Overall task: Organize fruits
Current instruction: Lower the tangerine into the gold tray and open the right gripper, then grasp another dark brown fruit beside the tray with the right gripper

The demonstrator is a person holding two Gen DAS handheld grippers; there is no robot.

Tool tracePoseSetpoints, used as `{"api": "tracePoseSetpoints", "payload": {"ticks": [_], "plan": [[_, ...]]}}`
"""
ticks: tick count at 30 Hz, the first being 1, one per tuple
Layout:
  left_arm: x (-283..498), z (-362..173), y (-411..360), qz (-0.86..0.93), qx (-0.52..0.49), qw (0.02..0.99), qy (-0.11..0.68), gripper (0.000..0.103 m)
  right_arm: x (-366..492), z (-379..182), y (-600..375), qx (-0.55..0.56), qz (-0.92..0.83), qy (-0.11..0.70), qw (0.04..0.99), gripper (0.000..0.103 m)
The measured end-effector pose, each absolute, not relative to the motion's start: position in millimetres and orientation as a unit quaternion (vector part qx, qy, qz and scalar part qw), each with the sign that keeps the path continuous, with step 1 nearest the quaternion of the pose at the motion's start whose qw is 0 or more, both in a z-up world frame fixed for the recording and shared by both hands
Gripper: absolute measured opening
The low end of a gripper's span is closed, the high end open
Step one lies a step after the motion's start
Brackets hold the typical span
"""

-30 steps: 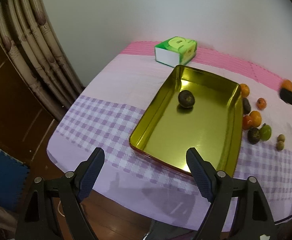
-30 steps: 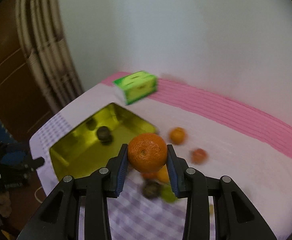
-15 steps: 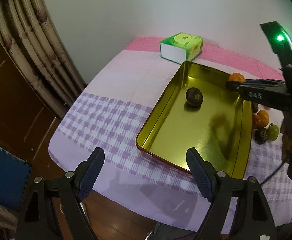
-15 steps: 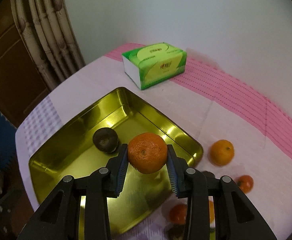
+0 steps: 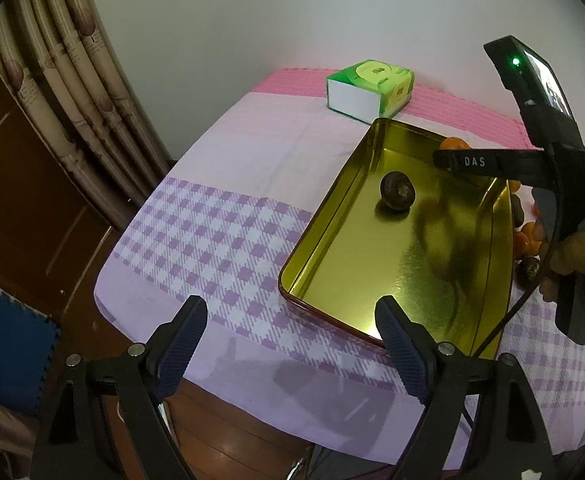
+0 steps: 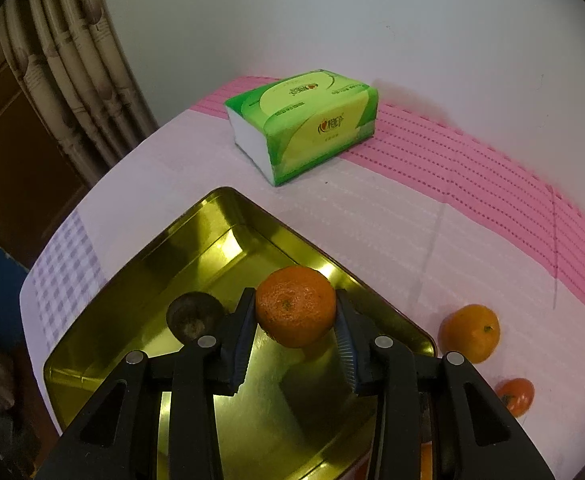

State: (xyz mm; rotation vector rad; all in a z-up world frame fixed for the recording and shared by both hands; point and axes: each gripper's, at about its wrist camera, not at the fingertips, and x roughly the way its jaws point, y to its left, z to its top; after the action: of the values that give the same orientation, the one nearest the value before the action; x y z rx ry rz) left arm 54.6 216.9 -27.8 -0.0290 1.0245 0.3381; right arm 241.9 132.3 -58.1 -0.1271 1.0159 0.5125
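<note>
A gold metal tray (image 5: 324, 240) lies on the purple checked tablecloth and also shows in the right wrist view (image 6: 140, 280). One dark brown fruit (image 5: 397, 191) sits in it, also seen from the right wrist (image 6: 190, 316). My right gripper (image 6: 294, 310) is shut on an orange mandarin (image 6: 295, 306) and holds it over the tray's far end, beside the dark fruit. In the left wrist view the right gripper (image 5: 444, 159) reaches in from the right. My left gripper (image 5: 288, 344) is open and empty at the table's near edge.
A green tissue pack (image 6: 302, 122) stands behind the tray on the pink strip. Loose fruits lie right of the tray: an orange mandarin (image 6: 469, 332), a small red-orange one (image 6: 515, 396), more at the edge (image 5: 526, 240). A curtain (image 5: 72, 92) hangs at left.
My right gripper has carried the mandarin leftward from above the loose fruits to over the tray, and lower toward it. My left gripper has stayed open and nearly still.
</note>
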Motion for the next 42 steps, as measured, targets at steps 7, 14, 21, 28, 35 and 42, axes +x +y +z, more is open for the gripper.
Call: {"api": "tracePoseSetpoints", "payload": {"ticks": [7,14,21,28,35,42], "plan": [[55,-29,216,0.161,-0.013,0.856,0.491,0.083,241,-55,136,-0.059,0.239,0.472,0.846,0.04],[54,-30,215,0.161,-0.013,0.855,0.493,0.083,242,-39,128,-0.037,0.242,0.455,0.856,0.043],[55,-32,215,0.161,-0.009,0.853,0.497,0.083,233,-12,101,0.004,0.246,0.425,0.871,0.045],[55,-33,211,0.163,0.0,0.852,0.498,0.084,203,2,60,0.029,0.241,0.402,0.883,0.045],[53,-32,209,0.163,0.007,0.853,0.496,0.088,146,-14,6,-0.009,0.248,0.416,0.875,0.045],[52,-33,198,0.16,0.021,0.853,0.496,0.088,101,-37,3,-0.068,0.29,0.431,0.852,0.045]]}}
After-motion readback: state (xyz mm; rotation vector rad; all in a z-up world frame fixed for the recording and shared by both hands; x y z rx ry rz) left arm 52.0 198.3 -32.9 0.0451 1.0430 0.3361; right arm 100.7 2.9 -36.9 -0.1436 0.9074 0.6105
